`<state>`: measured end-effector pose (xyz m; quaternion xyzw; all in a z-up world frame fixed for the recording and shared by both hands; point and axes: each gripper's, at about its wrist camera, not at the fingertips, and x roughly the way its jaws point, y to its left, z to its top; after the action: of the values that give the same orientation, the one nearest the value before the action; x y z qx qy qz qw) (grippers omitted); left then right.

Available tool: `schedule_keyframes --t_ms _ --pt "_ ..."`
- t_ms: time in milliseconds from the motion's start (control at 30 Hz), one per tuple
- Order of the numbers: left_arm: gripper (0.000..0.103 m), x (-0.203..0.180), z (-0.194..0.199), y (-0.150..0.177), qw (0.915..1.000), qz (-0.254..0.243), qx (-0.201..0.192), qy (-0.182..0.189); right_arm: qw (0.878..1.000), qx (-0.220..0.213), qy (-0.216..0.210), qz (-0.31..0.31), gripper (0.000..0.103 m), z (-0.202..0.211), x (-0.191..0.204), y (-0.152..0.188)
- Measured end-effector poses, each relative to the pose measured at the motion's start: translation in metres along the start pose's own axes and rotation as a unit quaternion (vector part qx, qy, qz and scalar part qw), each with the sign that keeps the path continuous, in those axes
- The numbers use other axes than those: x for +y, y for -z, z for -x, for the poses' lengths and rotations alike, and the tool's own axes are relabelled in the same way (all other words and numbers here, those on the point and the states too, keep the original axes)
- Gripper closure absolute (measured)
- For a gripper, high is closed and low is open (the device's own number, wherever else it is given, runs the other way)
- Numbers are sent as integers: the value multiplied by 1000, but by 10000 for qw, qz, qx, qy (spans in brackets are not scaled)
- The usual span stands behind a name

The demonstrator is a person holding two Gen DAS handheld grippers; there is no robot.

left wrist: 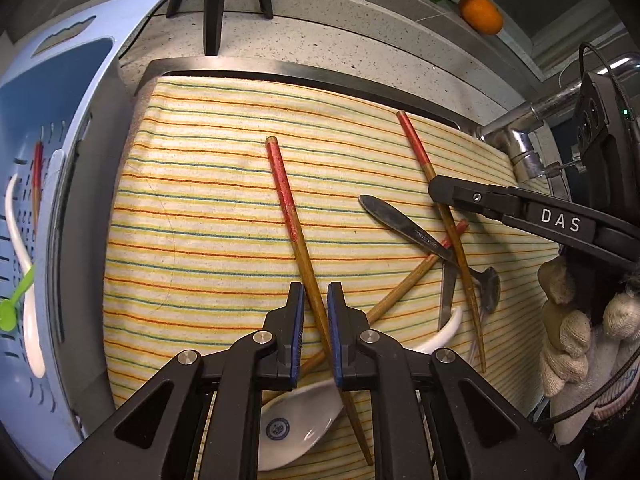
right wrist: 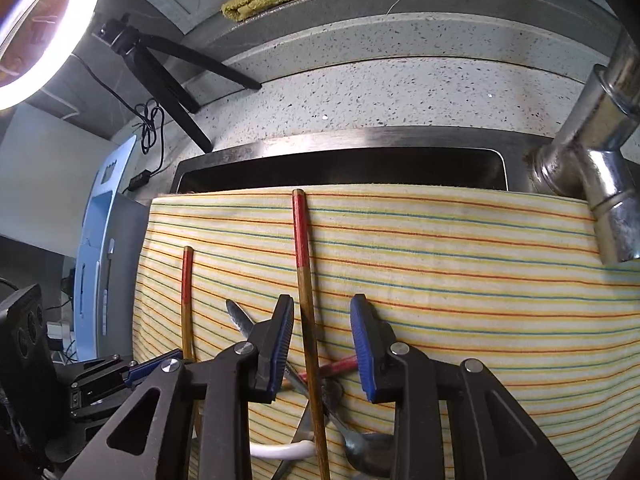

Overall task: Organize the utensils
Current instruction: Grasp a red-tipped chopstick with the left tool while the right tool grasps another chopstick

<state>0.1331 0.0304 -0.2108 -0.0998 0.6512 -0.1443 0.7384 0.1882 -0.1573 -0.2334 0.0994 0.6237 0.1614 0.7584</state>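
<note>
Nearest the left wrist camera, the left gripper (left wrist: 316,300) had its blue-padded jaws set close on either side of a red-tipped chopstick (left wrist: 298,240), a narrow gap still showing on each side of the wood, so they were not yet clamped. That chopstick lay on the striped cloth (left wrist: 192,200) near its middle, red end pointing toward the far edge. Under the gripper, at the cloth's near edge, sat a white ceramic spoon (left wrist: 296,420) with a round blue mark in its bowl, and a second chopstick (left wrist: 400,292) ran out slantwise from beneath it.

Toward the right edge of the cloth lay a tangle: a third chopstick (left wrist: 440,216) crossing over a metal spoon (left wrist: 420,236), with a white curved handle (left wrist: 444,332) beside them. The right gripper (right wrist: 322,332) hovered over this pile with its jaws wide apart, straddling that chopstick (right wrist: 304,280) without touching it.

Beyond the cloth's left edge stood a light blue slotted basket (left wrist: 92,92) already holding a white spoon (left wrist: 24,264), a green spoon (left wrist: 12,308) and one red-tipped chopstick (left wrist: 37,176). A chrome tap (right wrist: 600,152) rose at the far right corner, and an orange (left wrist: 480,14) sat on the ledge behind.
</note>
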Motion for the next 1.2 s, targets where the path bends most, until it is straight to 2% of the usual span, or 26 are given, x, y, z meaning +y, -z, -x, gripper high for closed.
schedule_keyframes --t_ms 133,400,633,833,1200 --pt "93 -3 -3 -2 9999 -121 21 -44 9999 25 97 106 82 -2 2 -3" --pt "94 -5 -6 -5 9999 -115 -63 -34 9994 63 244 245 96 -3 1 -2" --pt "94 -22 -8 -2 9977 -530 -112 -402 9996 44 203 186 97 -1 -1 1" --pt "97 -8 2 -2 9996 -172 -218 -54 10000 -32 50 29 97 7 -7 5" --pt "97 -10 38 6 9982 -278 -503 184 9991 -294 -274 -150 97 41 -12 16"
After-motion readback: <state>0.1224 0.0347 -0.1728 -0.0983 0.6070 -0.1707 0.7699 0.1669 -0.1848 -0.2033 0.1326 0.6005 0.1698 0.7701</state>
